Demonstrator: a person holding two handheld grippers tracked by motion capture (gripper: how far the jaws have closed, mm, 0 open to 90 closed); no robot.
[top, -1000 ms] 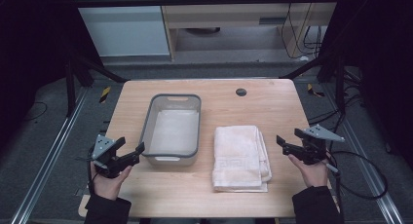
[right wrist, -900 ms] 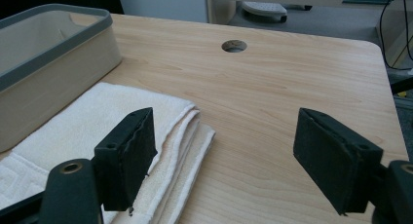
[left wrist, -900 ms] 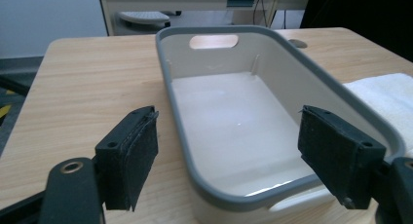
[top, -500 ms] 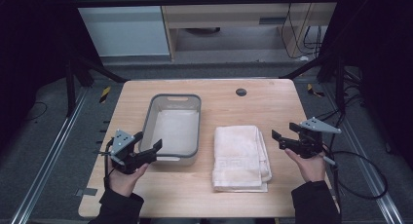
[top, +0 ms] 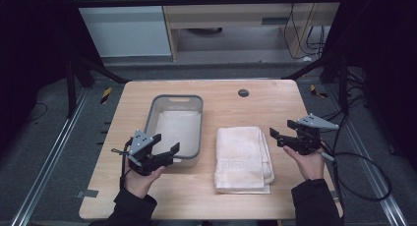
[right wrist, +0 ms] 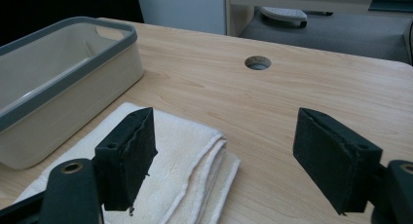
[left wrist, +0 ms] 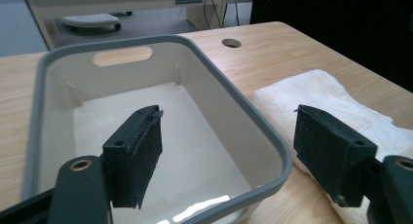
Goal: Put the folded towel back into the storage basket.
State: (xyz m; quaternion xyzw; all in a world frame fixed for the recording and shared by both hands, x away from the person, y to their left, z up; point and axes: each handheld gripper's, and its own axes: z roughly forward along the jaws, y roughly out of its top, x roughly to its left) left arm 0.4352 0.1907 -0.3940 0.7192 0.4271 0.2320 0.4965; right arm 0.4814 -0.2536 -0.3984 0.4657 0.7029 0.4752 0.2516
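Tabletop (top: 226, 93): light wood, one round cable hole (top: 243, 93) at the far edge, ahead of and between both hands.

Grey-rimmed bin (top: 176, 128): cream inside, empty, handle slot at the far end. Its near rim now lies directly under the left hand-held gripper (top: 165, 151). Since a second ago that gripper has come in from the tabletop's left edge toward the bin's near corner; in the left gripper view one jaw hangs over the bin's interior and the other outside, over the gap toward the towel, so the rim runs between them. Jaws wide apart, holding nothing. My reading: a grasp on the bin's near wall is being lined up.

Folded white towel (top: 243, 158): terry cloth, stacked layers, edges roughly square, lying flat just right of the bin and not touching it. It sits just inboard of the right hand-held gripper (top: 278, 135), which has edged leftward toward the towel's far right corner. Jaws fully spread, empty; the right gripper view shows the folded edges (right wrist: 214, 165) below and between them. Likely the towel is to be picked up next.
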